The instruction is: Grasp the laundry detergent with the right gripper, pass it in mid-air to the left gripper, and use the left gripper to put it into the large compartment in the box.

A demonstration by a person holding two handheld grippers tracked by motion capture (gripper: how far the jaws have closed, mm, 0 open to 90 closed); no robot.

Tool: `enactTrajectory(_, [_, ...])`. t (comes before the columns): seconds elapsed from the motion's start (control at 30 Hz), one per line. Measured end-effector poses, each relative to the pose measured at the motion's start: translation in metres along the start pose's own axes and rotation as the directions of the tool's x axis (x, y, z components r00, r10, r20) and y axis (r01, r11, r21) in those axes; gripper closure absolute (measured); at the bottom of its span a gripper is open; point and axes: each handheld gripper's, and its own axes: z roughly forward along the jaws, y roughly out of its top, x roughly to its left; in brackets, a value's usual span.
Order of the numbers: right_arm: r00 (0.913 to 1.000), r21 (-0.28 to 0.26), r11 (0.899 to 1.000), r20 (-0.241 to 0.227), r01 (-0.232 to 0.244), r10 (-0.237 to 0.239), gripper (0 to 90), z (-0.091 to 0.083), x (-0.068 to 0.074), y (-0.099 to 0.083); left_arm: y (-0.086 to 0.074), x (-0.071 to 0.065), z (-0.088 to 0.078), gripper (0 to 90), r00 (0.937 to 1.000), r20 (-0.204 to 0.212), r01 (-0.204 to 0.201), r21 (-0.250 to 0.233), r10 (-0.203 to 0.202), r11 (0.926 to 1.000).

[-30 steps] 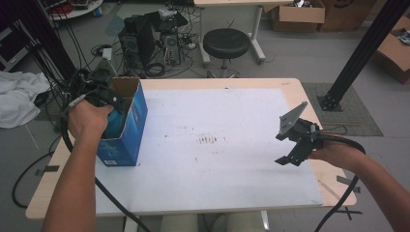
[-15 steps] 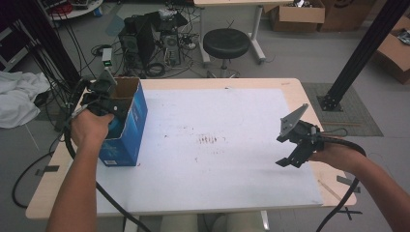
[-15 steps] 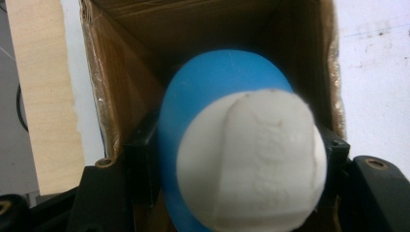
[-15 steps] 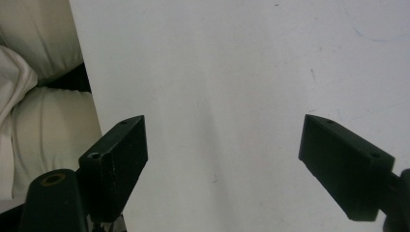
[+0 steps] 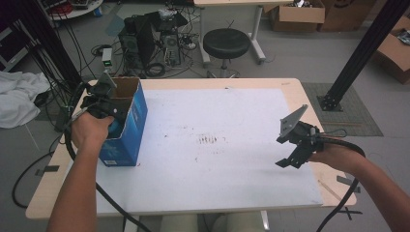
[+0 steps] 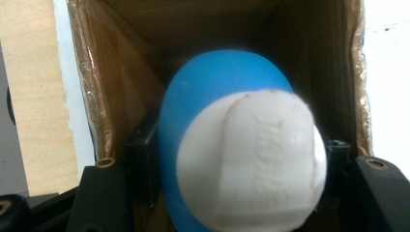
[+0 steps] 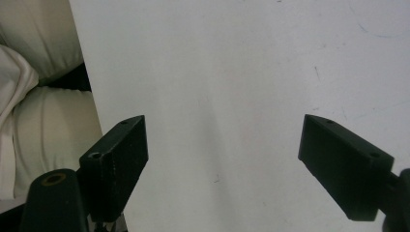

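Half the blue-and-white object (image 6: 241,154) hides the box (image 6: 121,72) floor.

floor: grey floor (image 5: 300,55), cables strewn at the far left
desk: wooden desk (image 5: 300,89) under a white sheet (image 5: 217,183) with dark smudges
stool: black round stool (image 5: 226,43) just behind the desk
computers: black computer cases (image 5: 145,38) left of the stool
boxes: cardboard boxes (image 5: 300,14) at the far right
post: black post (image 5: 360,53) on a dark mat (image 5: 358,116), right of the desk
cloth: white cloth (image 5: 17,99) at the left edge
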Motion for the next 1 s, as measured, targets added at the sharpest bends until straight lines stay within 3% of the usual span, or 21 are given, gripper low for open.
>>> enactTrajectory(0.37, [1.0000,0.003,1.000,-0.008,0.001,-0.001,17.7,0.0037,0.0005,0.0003,-0.0005,0.0069,0.0014,37.4,0.9996,0.013,0.026,-0.001,-0.026,0.9996])
enactTrajectory(1.0, [0.9999,0.004,1.000,-0.007,0.008,-0.008,17.7,0.0043,0.0017,0.0031,0.0001,0.0076,-0.0030,31.9,0.9988,0.038,0.033,-0.008,-0.033,0.9994])
